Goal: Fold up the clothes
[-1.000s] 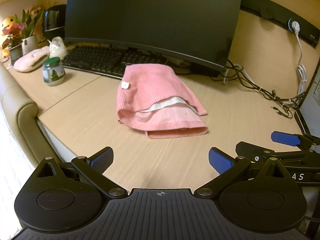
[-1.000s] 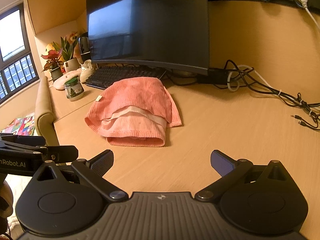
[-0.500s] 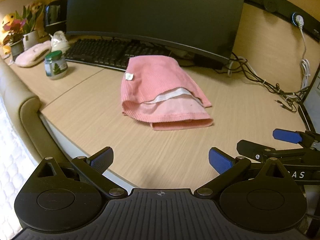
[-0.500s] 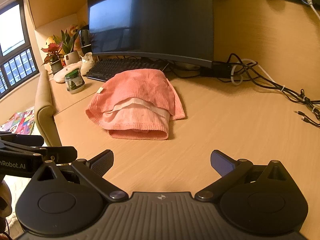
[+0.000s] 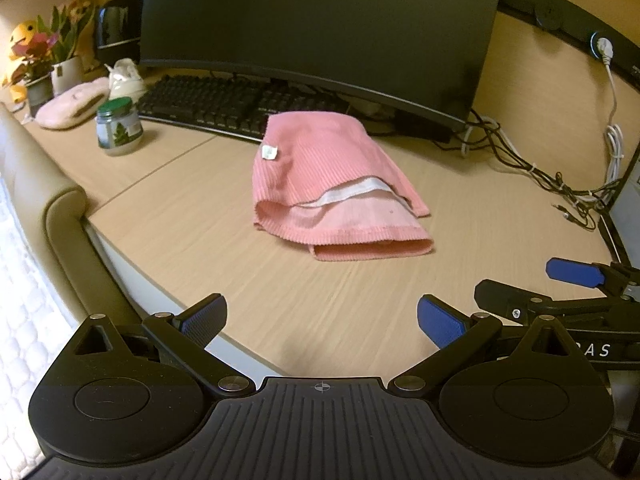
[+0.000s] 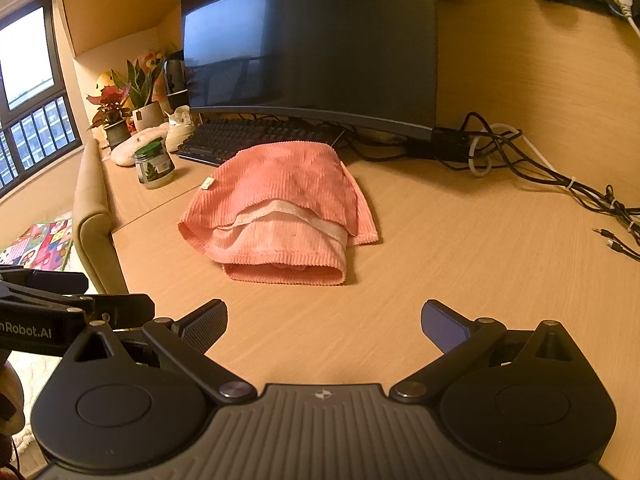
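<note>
On the pale wood-grain desk [image 5: 168, 200], in front of the black keyboard [image 5: 224, 106] and the dark curved monitor [image 5: 320, 20], lies the pink ribbed-knit garment [image 5: 332, 184], already doubled over itself with a white inner band showing between the layers and a small white label near its left edge. Both tools hang back over the near edge, well apart from the cloth: the left gripper [image 5: 322, 316] has its blue-padded jaws spread wide and empty, and the right gripper [image 6: 324, 320] likewise stands with its jaws apart, holding nothing. The fabric looks light, soft and limp, so it will likely sag and slide out of shape when lifted rather than keep a crease. A sound hold would probably be the two near corners of the thick rolled hem, pinching all layers together so the inner lining does not slip free.
</note>
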Available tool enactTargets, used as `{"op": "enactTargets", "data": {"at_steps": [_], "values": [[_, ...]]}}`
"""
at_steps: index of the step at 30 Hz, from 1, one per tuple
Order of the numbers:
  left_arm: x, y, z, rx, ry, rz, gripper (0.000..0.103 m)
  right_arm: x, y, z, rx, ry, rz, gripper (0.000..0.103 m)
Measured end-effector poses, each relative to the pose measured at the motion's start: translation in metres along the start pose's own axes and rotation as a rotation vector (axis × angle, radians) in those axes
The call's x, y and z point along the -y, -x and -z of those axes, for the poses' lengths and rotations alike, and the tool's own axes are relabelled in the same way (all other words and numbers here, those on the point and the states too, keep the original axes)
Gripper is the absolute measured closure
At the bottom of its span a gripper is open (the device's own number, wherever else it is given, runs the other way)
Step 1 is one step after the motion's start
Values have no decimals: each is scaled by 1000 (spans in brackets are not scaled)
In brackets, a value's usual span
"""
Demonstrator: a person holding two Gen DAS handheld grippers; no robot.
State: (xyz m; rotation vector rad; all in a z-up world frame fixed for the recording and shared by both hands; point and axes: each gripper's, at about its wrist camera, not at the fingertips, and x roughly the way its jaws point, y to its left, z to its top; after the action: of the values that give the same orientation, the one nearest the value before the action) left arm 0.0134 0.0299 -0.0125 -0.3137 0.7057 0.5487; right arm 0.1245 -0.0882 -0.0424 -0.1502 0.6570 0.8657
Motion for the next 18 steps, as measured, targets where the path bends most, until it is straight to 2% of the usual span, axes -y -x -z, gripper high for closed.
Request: {"op": "enactTargets", "data": {"at_steps": [6,18], "values": [[-3,1,0,-5,9,-17,0,0,5,-2,28,-7,-17,0],[-4,-1,4,-17,9,-24,0,-4,7,-1,23,0,-13,0]]}}
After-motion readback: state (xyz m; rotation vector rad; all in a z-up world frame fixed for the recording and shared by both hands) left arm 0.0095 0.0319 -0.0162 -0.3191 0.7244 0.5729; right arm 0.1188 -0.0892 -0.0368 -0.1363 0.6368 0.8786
